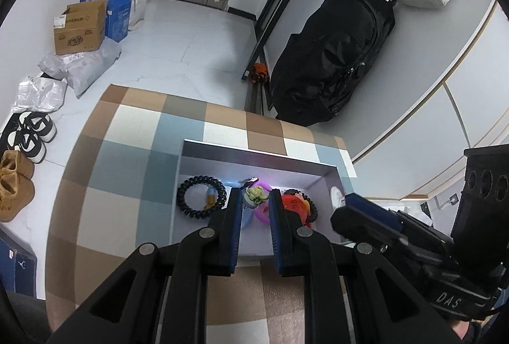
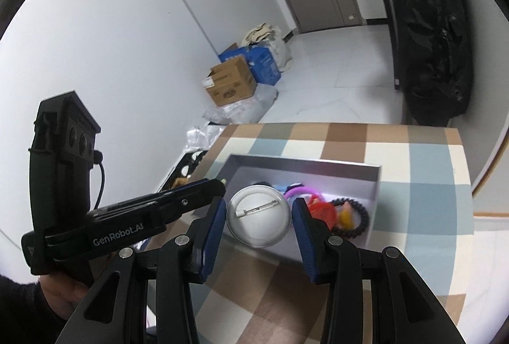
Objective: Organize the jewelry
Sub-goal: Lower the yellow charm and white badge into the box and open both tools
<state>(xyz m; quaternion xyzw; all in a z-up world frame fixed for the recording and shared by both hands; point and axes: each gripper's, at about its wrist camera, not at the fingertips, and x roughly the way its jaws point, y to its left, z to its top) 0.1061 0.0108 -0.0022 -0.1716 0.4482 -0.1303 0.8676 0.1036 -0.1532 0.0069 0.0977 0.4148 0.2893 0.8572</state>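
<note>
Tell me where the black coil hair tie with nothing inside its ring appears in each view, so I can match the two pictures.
Left wrist: the black coil tie lies at the left end of the grey box, left of the left gripper.
Right wrist: not in view; only the other tie, around the orange piece, shows, at the box's right end.
Shared landmark: the red badge.

The table (image 1: 133,153) wears a checked cloth of brown, cream, grey and pale blue. The box (image 1: 254,158) is silver-grey; inside lie a black coil band (image 1: 200,196), a purple ring (image 2: 300,192) and a red piece (image 1: 292,205) (lettering unreadable). The round badge (image 2: 259,218) shows white, and the tongs (image 2: 259,210) are black with blue pads.
</note>
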